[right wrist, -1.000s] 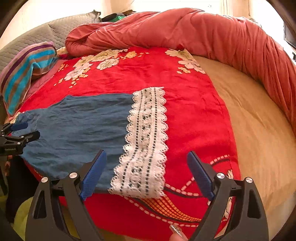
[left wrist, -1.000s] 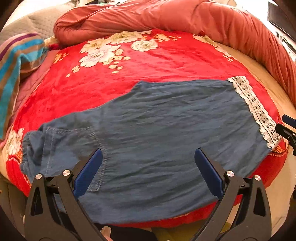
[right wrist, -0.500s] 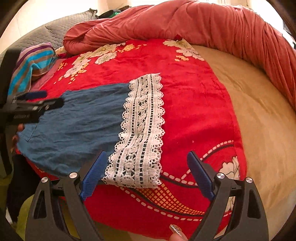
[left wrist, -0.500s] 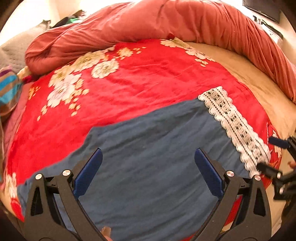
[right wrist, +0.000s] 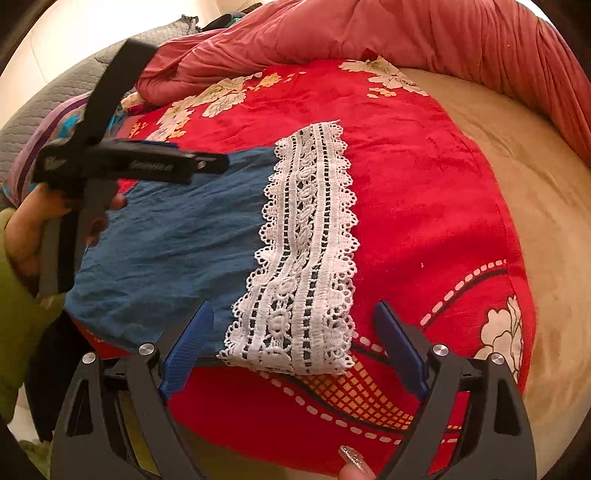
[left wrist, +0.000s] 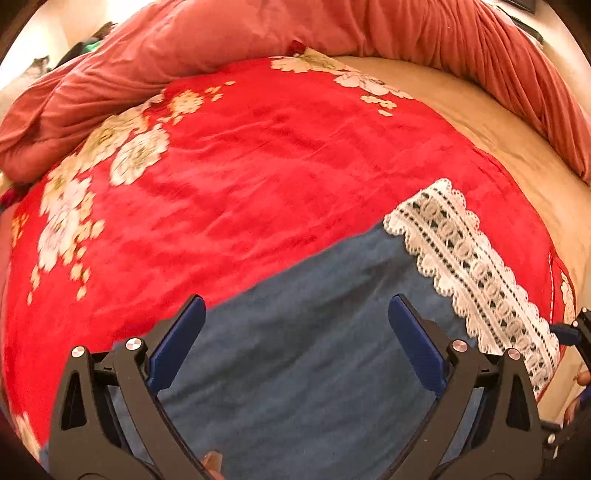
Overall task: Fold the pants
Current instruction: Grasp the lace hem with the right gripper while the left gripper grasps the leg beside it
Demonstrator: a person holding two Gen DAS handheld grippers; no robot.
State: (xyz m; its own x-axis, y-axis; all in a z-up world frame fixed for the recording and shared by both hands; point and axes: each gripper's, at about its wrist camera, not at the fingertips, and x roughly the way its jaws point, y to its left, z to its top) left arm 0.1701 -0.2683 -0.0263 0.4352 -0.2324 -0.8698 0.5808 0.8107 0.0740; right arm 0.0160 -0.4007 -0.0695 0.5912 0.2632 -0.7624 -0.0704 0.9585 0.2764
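Note:
Blue denim pants [left wrist: 314, 354] with a white lace hem [left wrist: 476, 273] lie flat on a red floral blanket [left wrist: 258, 166]. My left gripper [left wrist: 295, 314] is open and empty, hovering over the middle of the pant leg. My right gripper [right wrist: 295, 321] is open and empty at the near end of the lace hem [right wrist: 306, 258], above the blanket's front edge. The left gripper also shows from the side in the right wrist view [right wrist: 207, 164], over the blue fabric [right wrist: 173, 240].
A bunched salmon duvet [left wrist: 369, 33] lines the back and right of the bed. Tan sheet [right wrist: 546, 221] lies to the right. A striped pillow [right wrist: 55, 122] and grey quilt [right wrist: 44, 96] sit at the left. The bed's front edge is just below the hem.
My left gripper has moved right along the pant leg toward the lace hem, away from the waist and pocket. My right gripper has closed in slightly on the hem.

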